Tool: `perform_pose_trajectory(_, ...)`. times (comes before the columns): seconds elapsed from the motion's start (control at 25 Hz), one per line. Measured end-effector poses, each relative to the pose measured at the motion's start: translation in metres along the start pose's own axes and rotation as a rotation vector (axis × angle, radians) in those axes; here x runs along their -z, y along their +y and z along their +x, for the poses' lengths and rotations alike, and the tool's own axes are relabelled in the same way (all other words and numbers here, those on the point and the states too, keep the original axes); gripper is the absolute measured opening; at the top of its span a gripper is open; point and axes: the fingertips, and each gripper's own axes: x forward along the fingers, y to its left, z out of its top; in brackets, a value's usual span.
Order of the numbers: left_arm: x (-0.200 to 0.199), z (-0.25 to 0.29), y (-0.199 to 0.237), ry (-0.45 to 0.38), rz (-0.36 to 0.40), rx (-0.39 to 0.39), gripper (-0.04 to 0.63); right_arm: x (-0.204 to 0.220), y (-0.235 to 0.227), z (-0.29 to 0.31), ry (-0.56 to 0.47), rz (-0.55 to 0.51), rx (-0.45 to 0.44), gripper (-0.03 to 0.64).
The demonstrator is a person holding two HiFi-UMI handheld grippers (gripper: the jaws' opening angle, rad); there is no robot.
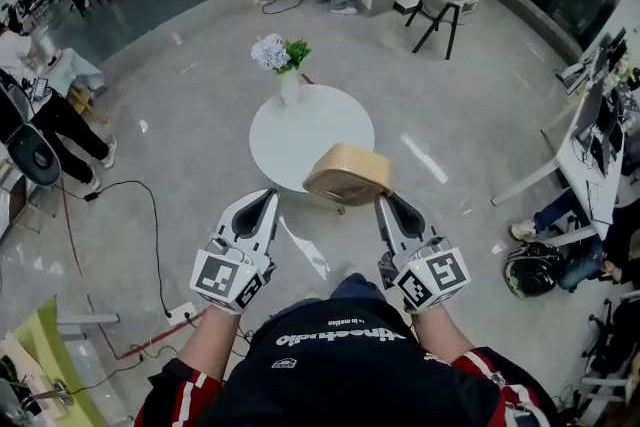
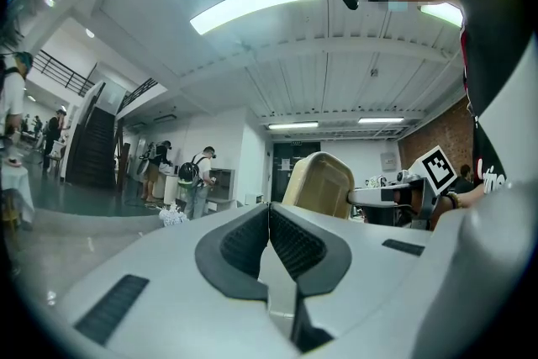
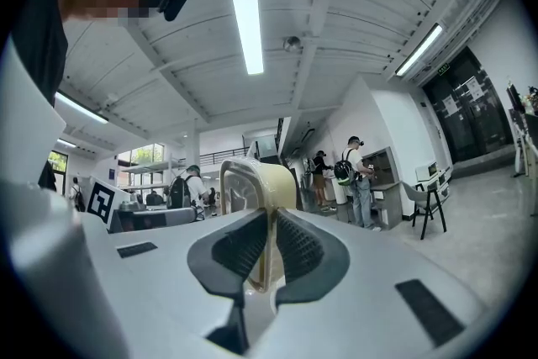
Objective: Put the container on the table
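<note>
Hanging over the near edge of the round white table, the tan container is held aloft, not yet resting on the tabletop. The right gripper has its jaws clamped on a thin strip of the container's rim, and the rest of the body juts out toward the table unsupported. The left gripper sits just off the table's near edge, to the left of the container. Its jaws are pressed together with nothing between them, so it lends no support.

The hold looks like the weak point. A narrow pinch on one side of a smooth rim could let the container pivot or slide out if the wrist tilts or moves quickly. Placement is the second risk: from the head view, part of the container appears to lie beyond the table's edge, so letting go here would probably tip it onto the floor. Pushing too far the other way could bring it against the vase of flowers at the table's far edge and knock it over.
</note>
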Motion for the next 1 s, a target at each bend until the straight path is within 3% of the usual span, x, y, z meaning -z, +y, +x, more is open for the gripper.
perform_pose_trajectory(0.6, 0.008, 0.034, 0.029, 0.015, -0.014, -0.017, 0.024, -0.001, -0.024, 0.051, 0.011, 0.012, -0.028, 0.054)
perform_pose_trajectory(1.0, 0.007, 0.104, 0.074, 0.018, -0.018, -0.062, 0.024, -0.010, -0.079, 0.118, 0.027, 0.023, -0.071, 0.054)
